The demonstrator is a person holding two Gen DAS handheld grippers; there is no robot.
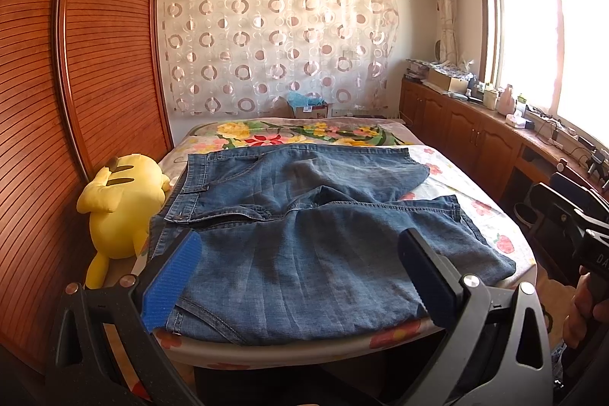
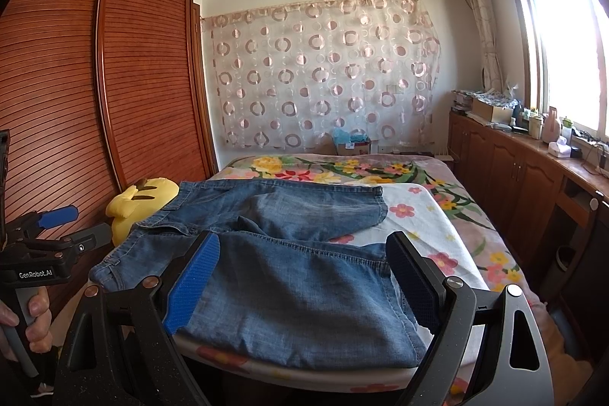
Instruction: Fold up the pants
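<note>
- At the near edge of the bed (image 1: 475,185), the left gripper (image 1: 300,265) hovers with its blue-padded fingers spread wide, holding nothing.
- From the right wrist view, the right gripper (image 2: 304,273) is also wide open and empty, a little back from the bed's foot.
- Between and beyond both sets of fingers lie the pants (image 1: 304,223), blue denim, spread flat on the floral sheet.
- Waistband sits toward 10 o'clock; the two legs run toward 3 o'clock, the far leg angled up toward 1 o'clock and the near leg along the bed's edge, so they form an open V.
- Hem of the near leg (image 2: 403,322) lies close to the right gripper's right finger.
- Judged step: grasping the pants to begin the first fold, most likely laying one leg over the other.
- To do it well, the left gripper should take the near waistband corner (image 1: 167,242) and the right the near hem, pinching the full thickness of cloth.
- Lift both ends together and keep the leg taut, so it lands seam on seam without wrinkles.
- At 9 o'clock, a yellow plush toy (image 1: 121,208) leans against the waistband end; keep the cloth from dragging over it.
</note>
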